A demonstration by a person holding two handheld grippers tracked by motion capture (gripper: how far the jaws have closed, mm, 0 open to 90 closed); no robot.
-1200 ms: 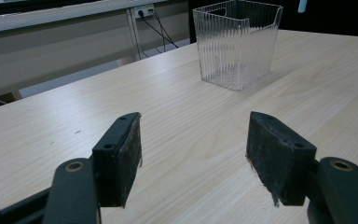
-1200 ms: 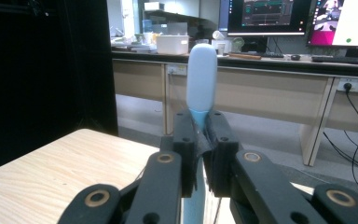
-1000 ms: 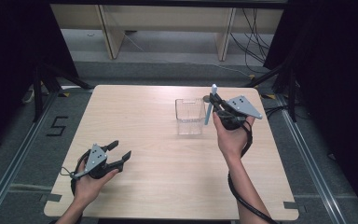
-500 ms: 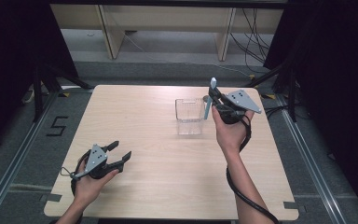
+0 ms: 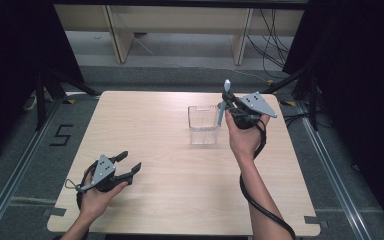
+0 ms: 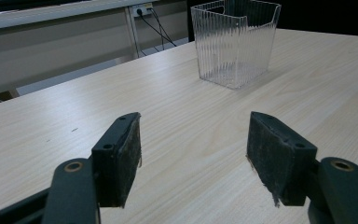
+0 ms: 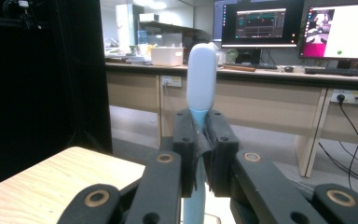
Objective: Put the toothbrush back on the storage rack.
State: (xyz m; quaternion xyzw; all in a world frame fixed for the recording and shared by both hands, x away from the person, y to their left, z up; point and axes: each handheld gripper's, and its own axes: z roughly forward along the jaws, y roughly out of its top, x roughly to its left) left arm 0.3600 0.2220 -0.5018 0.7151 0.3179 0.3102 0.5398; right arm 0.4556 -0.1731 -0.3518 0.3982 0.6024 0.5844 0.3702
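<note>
Laboratory or office workspace: black curtains point(image 5: 10, 75) enclose a wooden surface point(image 5: 180, 185); beyond stand desks with computer monitors point(image 7: 260, 23), wall sockets point(image 7: 349, 97) and trailing cables point(image 5: 272, 45).

Obstacle: a clear ribbed plastic container point(image 5: 203, 124) stands upright on the far half of the table point(image 5: 180, 200).
Beside it: the right gripper point(image 5: 225, 102) with a light blue tool point(image 5: 223, 100), just right of the container.
Free room: bare wood between the left gripper point(image 5: 128, 164) and the container.
</note>
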